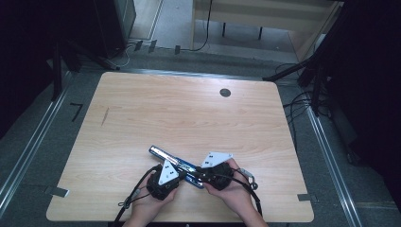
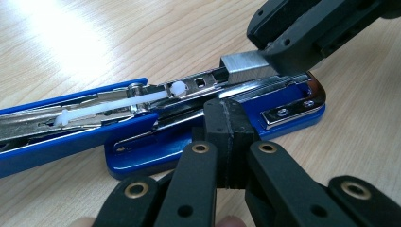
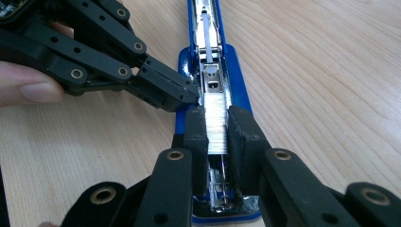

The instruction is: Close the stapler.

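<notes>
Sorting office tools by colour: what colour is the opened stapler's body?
Blue, with shiny metal inner parts; the stapler shows best in the left gripper view.

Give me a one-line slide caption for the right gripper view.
Right gripper lowers a strip of staples into the open blue stapler while the shut left gripper steadies it.

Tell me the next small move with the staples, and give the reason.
Probably lower the staples a little into the stapler channel, then open the right tongs. The strip is pinched between the right tongs directly over the open magazine, while the shut left tongs press against the stapler's side to steady it.
</notes>
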Demonstrator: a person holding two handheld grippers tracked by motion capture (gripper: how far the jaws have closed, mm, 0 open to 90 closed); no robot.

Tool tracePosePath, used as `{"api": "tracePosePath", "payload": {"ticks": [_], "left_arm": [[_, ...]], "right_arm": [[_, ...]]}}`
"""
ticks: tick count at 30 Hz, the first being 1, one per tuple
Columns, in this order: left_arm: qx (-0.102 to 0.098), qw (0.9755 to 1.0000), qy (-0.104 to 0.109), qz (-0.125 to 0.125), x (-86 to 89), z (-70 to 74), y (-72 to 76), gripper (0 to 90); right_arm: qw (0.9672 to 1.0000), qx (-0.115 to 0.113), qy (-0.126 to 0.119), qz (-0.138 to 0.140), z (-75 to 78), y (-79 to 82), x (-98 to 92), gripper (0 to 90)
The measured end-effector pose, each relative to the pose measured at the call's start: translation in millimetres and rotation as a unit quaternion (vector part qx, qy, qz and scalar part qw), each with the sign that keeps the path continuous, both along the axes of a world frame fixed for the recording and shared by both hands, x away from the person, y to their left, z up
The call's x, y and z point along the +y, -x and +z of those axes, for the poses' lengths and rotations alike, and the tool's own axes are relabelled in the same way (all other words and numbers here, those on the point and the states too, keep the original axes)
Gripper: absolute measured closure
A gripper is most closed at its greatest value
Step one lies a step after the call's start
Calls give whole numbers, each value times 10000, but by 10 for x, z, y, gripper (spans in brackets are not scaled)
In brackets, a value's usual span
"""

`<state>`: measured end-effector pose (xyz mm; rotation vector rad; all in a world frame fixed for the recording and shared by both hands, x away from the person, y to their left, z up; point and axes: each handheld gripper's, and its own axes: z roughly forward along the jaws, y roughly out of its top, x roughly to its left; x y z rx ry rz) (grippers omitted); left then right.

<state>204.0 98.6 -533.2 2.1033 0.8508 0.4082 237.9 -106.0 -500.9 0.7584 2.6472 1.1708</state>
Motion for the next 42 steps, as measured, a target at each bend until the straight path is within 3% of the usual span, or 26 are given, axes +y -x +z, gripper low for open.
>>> {"api": "tracePosePath", "payload": {"ticks": [42], "left_arm": [[25, 10000, 34, -11, 4, 0, -7, 900]], "right_arm": [[9998, 158, 44, 59, -4, -30, 12, 799]]}}
